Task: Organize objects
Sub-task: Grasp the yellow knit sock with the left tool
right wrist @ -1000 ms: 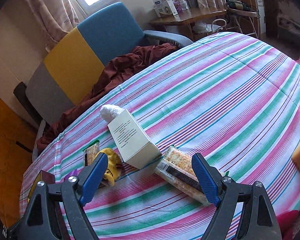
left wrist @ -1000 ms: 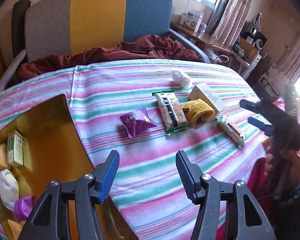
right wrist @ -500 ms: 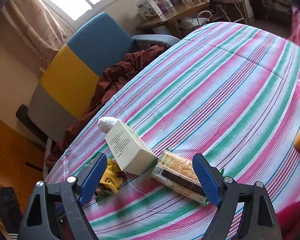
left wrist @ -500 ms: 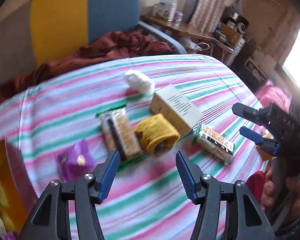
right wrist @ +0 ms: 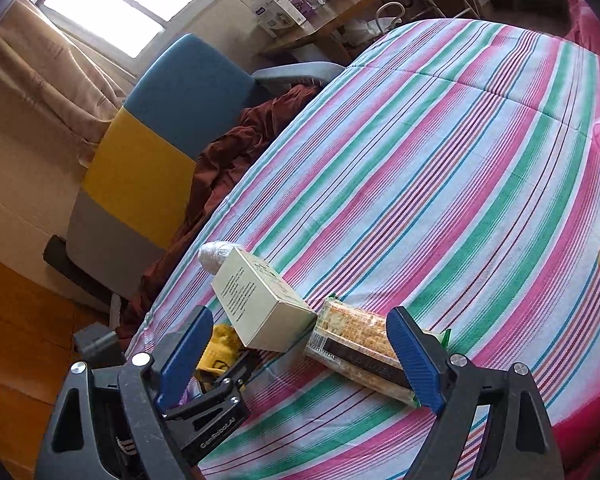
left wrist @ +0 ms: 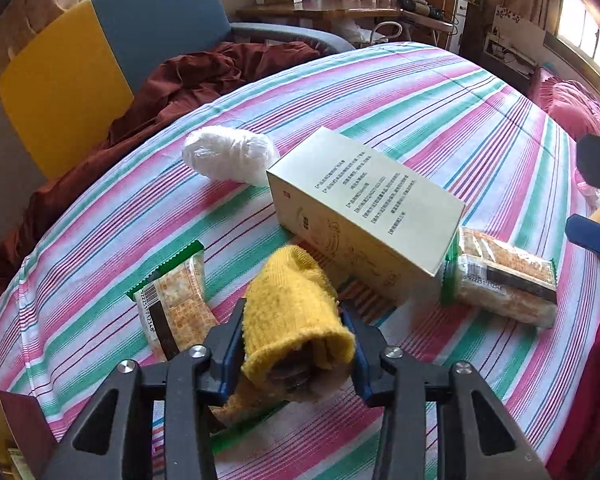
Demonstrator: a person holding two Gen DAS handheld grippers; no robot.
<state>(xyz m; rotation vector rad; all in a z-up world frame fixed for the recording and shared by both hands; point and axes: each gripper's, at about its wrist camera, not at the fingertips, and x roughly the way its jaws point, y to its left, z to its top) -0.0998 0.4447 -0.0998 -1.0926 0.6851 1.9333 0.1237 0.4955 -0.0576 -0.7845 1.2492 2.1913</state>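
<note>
Left hand-held gripper clamped on the yellow knit roll, one blue pad pressed against each flank, near the roll's open end. Roll low on the striped table, its far end just beside the pale carton and its near end overlapping a cracker packet. Right hand-held gripper spread wide and holding nothing, poised above the second cracker packet.

Judged step: picking the roll off the table.

- Squeeze only enough to dent the knit; soft, springy, likely to bulge out of a hard pinch or slide from a loose one.
- Lift straight up before any sideways travel, so the far end clears the carton without nudging it.
- Watch the cracker packet beneath; a snagged wrapper edge would come up too. Cannot tell whether the pads catch it.
- Hold the wrist level, open end not tipped down; something dark sits inside and could drop out.
- Leave the right hand-held gripper well apart from the lift path.
- White wrapped bundle behind the carton, out of the way.
</note>
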